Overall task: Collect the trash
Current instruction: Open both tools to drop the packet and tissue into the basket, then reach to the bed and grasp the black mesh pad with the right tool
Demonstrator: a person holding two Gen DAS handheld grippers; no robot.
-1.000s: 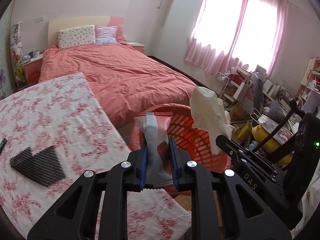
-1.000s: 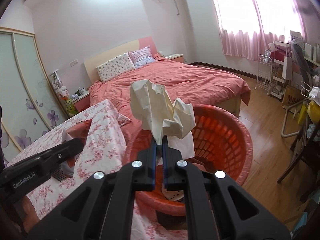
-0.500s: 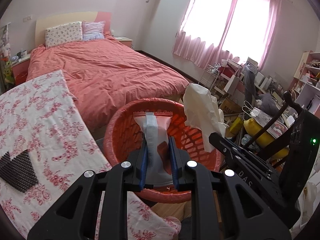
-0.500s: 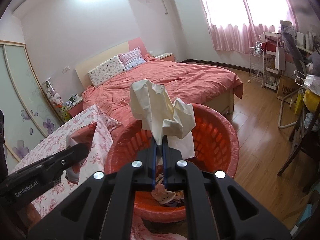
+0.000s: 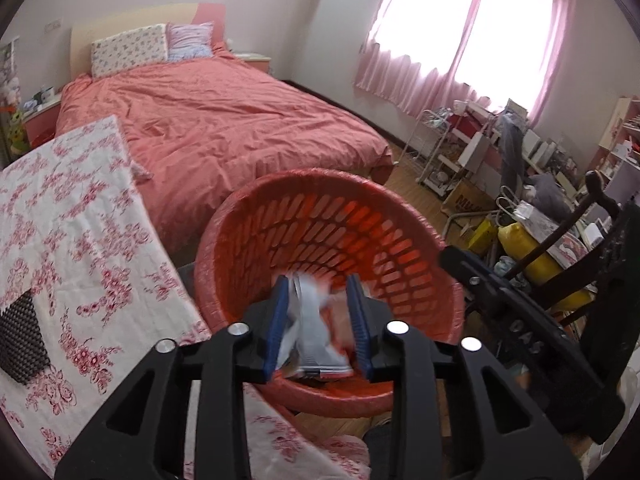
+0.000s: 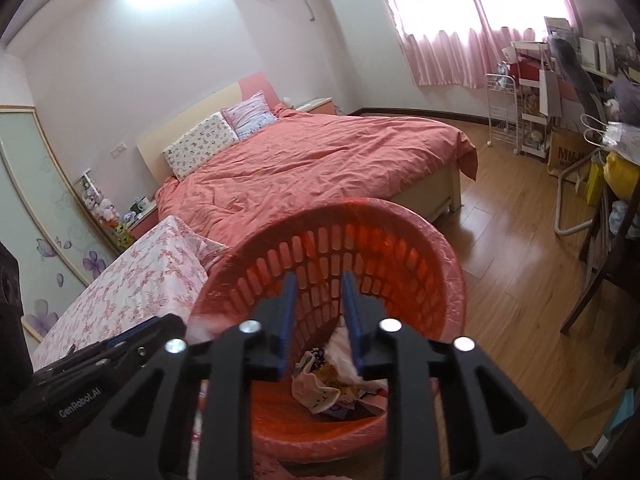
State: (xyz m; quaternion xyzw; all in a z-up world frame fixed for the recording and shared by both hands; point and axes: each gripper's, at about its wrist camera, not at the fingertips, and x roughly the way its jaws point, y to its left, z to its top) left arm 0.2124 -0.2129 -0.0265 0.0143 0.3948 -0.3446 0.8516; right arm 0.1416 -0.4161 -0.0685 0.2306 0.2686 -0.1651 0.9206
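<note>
A red plastic basket (image 5: 340, 232) stands on the floor just past both grippers. My left gripper (image 5: 320, 320) hangs over its near rim with its jaws opening. A blurred red, white and grey snack wrapper (image 5: 316, 340) sits loose between the blue pads (image 5: 276, 328), which do not press on it. My right gripper (image 6: 318, 312) is also over the basket (image 6: 400, 248), jaws opening, with nothing between its fingers. Several pieces of trash (image 6: 320, 388) lie at the basket's bottom. Each gripper shows in the other's view, the right gripper (image 5: 500, 292) and the left gripper (image 6: 100, 360).
A table with a floral cloth (image 5: 80, 220) lies to the left, with a black mesh mat (image 5: 20, 340) on it. A bed with a coral cover (image 5: 220, 120) stands behind the basket. A dark chair (image 6: 608, 264) and cluttered shelves (image 5: 500, 152) fill the right, beside a wooden floor (image 6: 500, 280).
Both grippers came forward and down over the basket and their jaws parted. The crumpled tissue has left the right gripper. The wrapper has slid lower between the left pads.
</note>
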